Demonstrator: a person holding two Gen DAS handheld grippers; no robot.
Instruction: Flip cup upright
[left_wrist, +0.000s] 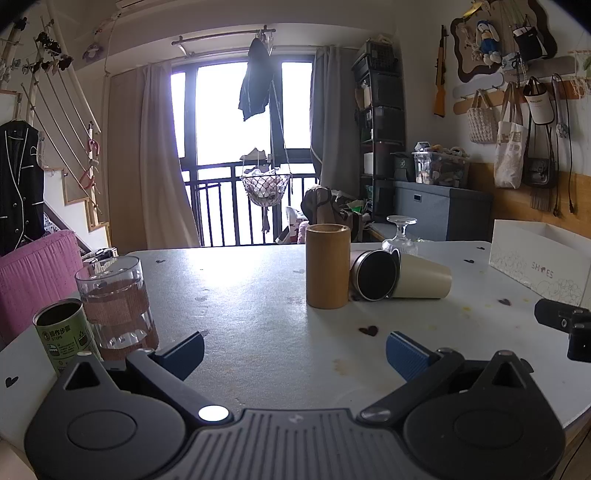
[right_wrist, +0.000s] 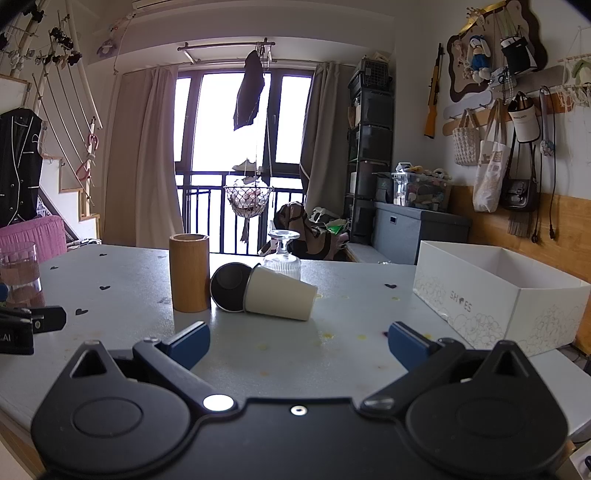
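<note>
A cream cup (right_wrist: 280, 297) with a black lid end (right_wrist: 229, 287) lies on its side in the middle of the table; it also shows in the left wrist view (left_wrist: 417, 280). A bamboo cylinder (right_wrist: 189, 272) stands upright touching its left side, also in the left wrist view (left_wrist: 327, 265). A clear stemmed glass (right_wrist: 282, 255) stands upside down behind the cup. My right gripper (right_wrist: 298, 343) is open and empty, short of the cup. My left gripper (left_wrist: 294, 350) is open and empty, low over the table, left of the cup.
A white shoe box (right_wrist: 498, 291) sits at the right of the table. A clear glass (left_wrist: 116, 301) and a green can (left_wrist: 64, 332) stand at the left near my left gripper. The white table (left_wrist: 251, 295) has small heart marks and stains.
</note>
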